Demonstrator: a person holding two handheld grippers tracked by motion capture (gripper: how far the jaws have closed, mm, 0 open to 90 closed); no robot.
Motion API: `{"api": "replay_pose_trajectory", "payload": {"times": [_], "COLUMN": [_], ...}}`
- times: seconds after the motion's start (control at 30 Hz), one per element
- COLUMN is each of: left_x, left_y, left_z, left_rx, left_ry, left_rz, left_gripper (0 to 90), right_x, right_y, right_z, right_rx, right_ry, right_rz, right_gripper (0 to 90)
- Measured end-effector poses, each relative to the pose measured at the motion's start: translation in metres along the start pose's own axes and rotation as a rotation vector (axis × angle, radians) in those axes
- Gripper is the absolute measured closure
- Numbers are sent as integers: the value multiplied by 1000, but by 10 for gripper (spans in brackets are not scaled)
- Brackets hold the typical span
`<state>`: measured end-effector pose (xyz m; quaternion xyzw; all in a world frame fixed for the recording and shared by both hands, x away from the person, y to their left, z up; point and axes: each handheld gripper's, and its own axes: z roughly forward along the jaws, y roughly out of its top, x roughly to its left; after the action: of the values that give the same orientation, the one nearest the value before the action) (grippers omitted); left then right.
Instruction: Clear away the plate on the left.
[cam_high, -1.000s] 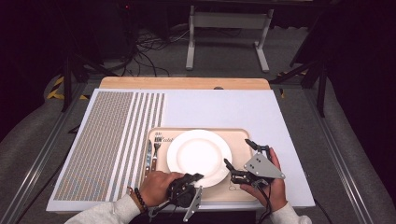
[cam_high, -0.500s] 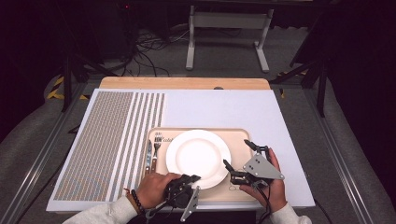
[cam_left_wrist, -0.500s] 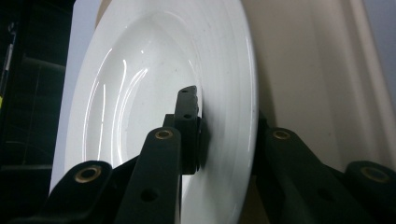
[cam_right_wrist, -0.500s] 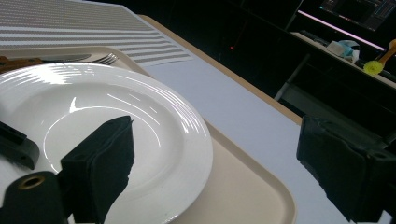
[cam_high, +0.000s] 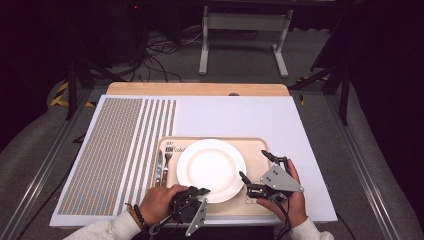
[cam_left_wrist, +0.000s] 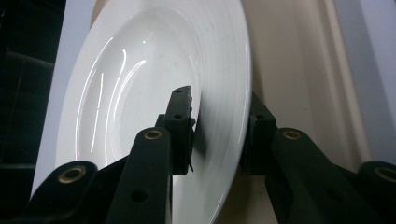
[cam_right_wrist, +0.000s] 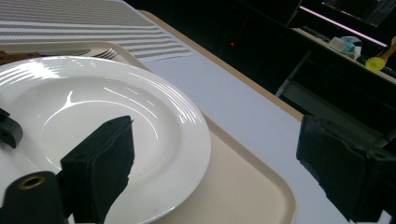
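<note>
on the tan tray (cam_high: 260, 212), white plate (cam_high: 210, 167) flat; left tool (cam_high: 202, 191) loosening astride rim, right tool (cam_high: 256, 167) open.

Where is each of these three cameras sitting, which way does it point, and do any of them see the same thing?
High view: above the person's side, looking forward and down on the table; both forearms and hands enter from below.
Left gripper view: on the left gripper, looking along its jaws, which straddle the plate rim.
Right gripper view: on the right gripper, low over the tray, looking across the plate; its wide-apart jaws show.
Shared: all three see the white plate on the tray.
</note>
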<state>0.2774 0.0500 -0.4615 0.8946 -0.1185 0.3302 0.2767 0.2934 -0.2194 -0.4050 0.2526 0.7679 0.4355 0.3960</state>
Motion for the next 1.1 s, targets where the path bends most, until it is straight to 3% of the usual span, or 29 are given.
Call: {"api": "replay_pose_trajectory", "payload": {"times": [0.4, 0.67, 0.87, 1.1], "left_x": [4, 5, 7, 12], "left_y": [-6, -10, -11, -17], "left_z": [-7, -9, -12, -13], "left_rx": [-41, -46, -60, -61], "left_ry": [-37, -66, -63, -51], "left_rz": [-37, -63, -85, -138], "left_gripper": [629, 519, 460, 262], "right_x": [5, 5, 6, 6], "right_y": [-2, -2, -2, -2], "right_z": [3, 3, 3, 3], "right_rx": [16, 11, 11, 8], "right_ry": [19, 15, 15, 13], "right_rz": [-11, -4, -3, -1], "right_gripper": [124, 127, 127, 124]}}
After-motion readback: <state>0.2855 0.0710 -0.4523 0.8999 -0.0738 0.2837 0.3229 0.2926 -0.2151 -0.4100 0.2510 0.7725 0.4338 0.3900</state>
